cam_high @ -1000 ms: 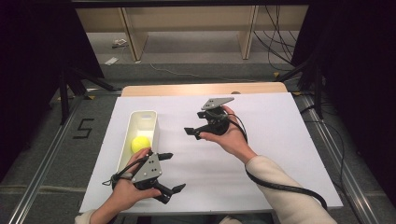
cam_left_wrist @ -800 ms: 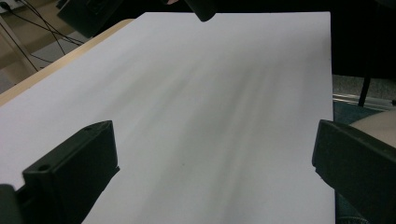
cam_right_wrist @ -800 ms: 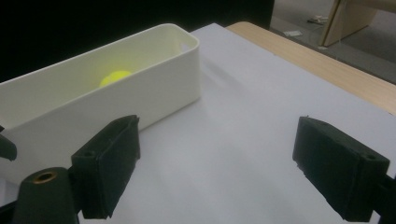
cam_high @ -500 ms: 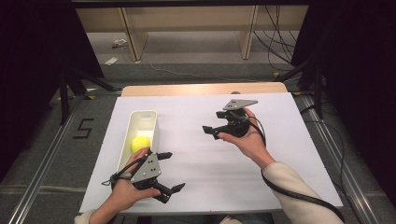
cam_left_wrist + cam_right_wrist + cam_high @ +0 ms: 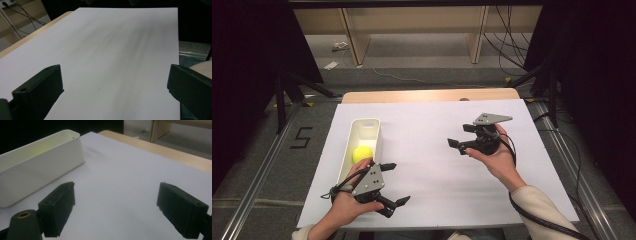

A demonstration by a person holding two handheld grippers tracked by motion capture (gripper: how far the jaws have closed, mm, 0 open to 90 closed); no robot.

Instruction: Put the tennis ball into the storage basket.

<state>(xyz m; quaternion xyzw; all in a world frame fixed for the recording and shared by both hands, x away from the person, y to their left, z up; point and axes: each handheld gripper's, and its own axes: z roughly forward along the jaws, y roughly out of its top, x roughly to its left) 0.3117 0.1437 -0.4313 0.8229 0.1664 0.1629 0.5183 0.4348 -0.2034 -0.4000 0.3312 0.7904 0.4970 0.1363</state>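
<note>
A long white bin (image 5: 373, 131) lies at the left of the white table sheet (image 5: 437, 120), and a yellow ball (image 5: 362, 154) rests inside it. My left gripper (image 5: 396, 183) is held near the front edge, just right of the bin's near end, jaws wide open and pointing right. In the left gripper view that left gripper (image 5: 113, 87) has only bare sheet between its jaws. My right gripper (image 5: 459, 136) hovers right of centre, open, pointing left at the bin. The right gripper view has the bin (image 5: 37, 165) off to the left beyond the right gripper (image 5: 120, 207), which holds nothing.
A strip of wooden table edge (image 5: 427, 95) runs along the far side of the sheet. Metal rails (image 5: 257, 170) flank the table on the floor. Wooden shelf legs (image 5: 357, 40) and cables stand beyond the table.
The right gripper has drifted to the right, away from the bin, and slightly toward the person. The left gripper and the ball have stayed put.
</note>
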